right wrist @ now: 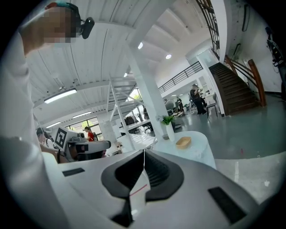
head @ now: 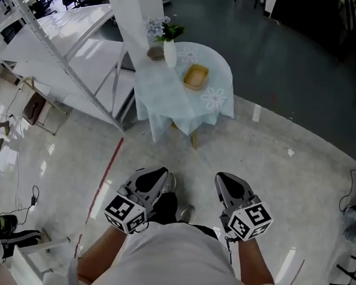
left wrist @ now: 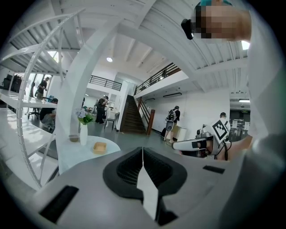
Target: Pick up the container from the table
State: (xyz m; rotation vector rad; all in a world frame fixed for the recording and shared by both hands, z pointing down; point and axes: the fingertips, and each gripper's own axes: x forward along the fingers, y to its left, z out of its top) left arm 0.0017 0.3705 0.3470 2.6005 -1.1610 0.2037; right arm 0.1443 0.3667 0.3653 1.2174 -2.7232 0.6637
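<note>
Container [head: 195,76], shallow, tan, sits on round cloth-draped table [head: 171,85]; left gripper [head: 157,173] and right gripper [head: 226,178] fingers [left wrist: 127,169] together.

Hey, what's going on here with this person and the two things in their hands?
A person stands on the floor holding a left hand-held gripper and a right hand-held gripper, both shut and empty. Ahead is a small cloth-covered table with a shallow tan container, a white vase of flowers and a small bowl. The container lies untouched, apart from both grippers.
</note>
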